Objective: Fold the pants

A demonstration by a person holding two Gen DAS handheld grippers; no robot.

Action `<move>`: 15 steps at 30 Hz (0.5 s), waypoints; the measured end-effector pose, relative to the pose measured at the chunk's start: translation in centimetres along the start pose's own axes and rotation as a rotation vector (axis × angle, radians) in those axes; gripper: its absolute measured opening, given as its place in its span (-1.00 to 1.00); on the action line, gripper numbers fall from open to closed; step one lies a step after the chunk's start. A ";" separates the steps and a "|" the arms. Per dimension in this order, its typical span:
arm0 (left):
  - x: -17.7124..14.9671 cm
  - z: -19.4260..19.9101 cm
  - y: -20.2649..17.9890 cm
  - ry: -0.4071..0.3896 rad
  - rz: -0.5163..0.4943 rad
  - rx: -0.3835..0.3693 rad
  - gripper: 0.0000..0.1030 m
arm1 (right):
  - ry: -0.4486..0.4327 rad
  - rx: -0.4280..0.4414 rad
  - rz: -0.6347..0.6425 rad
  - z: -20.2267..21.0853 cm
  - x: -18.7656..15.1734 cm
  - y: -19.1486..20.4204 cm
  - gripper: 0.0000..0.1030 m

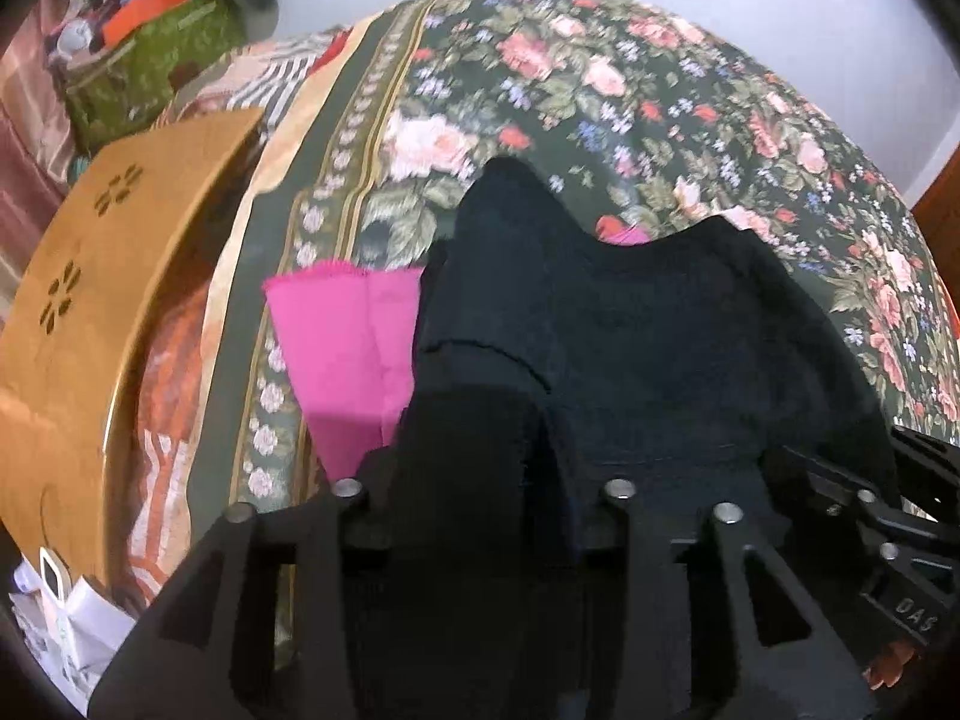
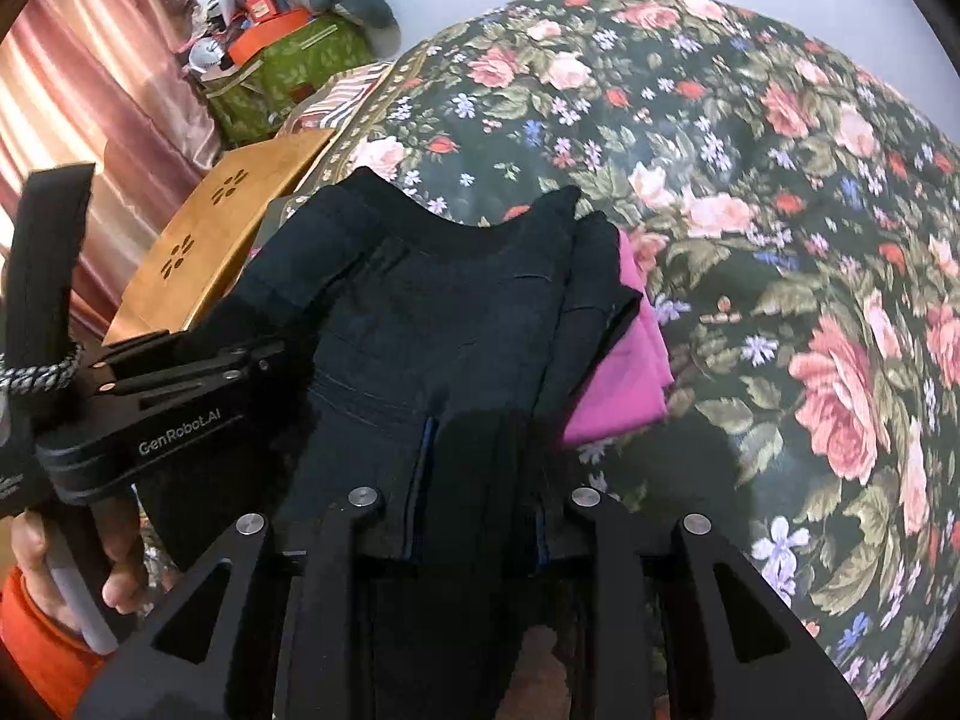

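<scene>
Close in at six o'clock of the left wrist view, the left gripper (image 1: 480,420) points down into dark cloth. The black pants (image 1: 630,348) drape right over its fingers, so whether the tongs are clamped on the fabric or loose I cannot tell. At four o'clock the right gripper's black frame edges in.

The right wrist view gives the same story: the right gripper (image 2: 474,450) is buried in the pants (image 2: 432,312), with folds of fabric running between its arms. The fingertips are hidden, so its grip cannot be told either. At eight o'clock a hand (image 2: 66,564) with an orange sleeve (image 2: 36,642) holds the left gripper's handle.

Further out, the pants lie in a bunched heap on the floral bedspread (image 1: 600,90), waistband edge toward twelve o'clock. A pink cloth (image 1: 342,354) peeks from under them, at nine o'clock in the left view and three o'clock in the right.

Beyond, at ten o'clock, sits a wooden board with flower cut-outs (image 1: 90,276). Past that a green box piled with clutter (image 1: 150,66) stands by a pink curtain (image 2: 90,72).
</scene>
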State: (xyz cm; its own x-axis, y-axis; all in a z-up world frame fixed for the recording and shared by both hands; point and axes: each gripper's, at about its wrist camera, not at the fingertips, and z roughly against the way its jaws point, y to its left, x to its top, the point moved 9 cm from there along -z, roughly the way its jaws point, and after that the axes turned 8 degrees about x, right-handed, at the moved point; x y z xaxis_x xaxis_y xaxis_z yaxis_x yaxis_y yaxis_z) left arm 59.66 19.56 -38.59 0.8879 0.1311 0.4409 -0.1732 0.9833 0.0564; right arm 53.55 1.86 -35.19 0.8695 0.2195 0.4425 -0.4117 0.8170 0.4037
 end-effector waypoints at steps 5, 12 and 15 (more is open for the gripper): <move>-1.6 1.5 1.1 0.021 -0.026 0.013 -0.02 | 0.005 -0.001 0.026 2.9 -1.7 0.7 -0.41; -3.7 8.1 2.0 -0.036 -0.059 0.042 -0.02 | -0.092 0.005 0.094 9.0 -2.6 3.4 -0.40; -3.7 13.2 1.9 -0.122 -0.053 0.033 -0.02 | -0.178 0.014 0.144 13.5 -2.7 5.9 -0.41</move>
State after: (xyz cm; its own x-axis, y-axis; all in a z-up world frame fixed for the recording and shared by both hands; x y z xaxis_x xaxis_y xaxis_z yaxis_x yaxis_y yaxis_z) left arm 50.41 19.29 -28.28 0.8381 0.0604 0.5421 -0.1426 0.9836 0.1108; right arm 45.08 -1.17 -23.19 0.7402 0.2348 0.6301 -0.5330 0.7762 0.3368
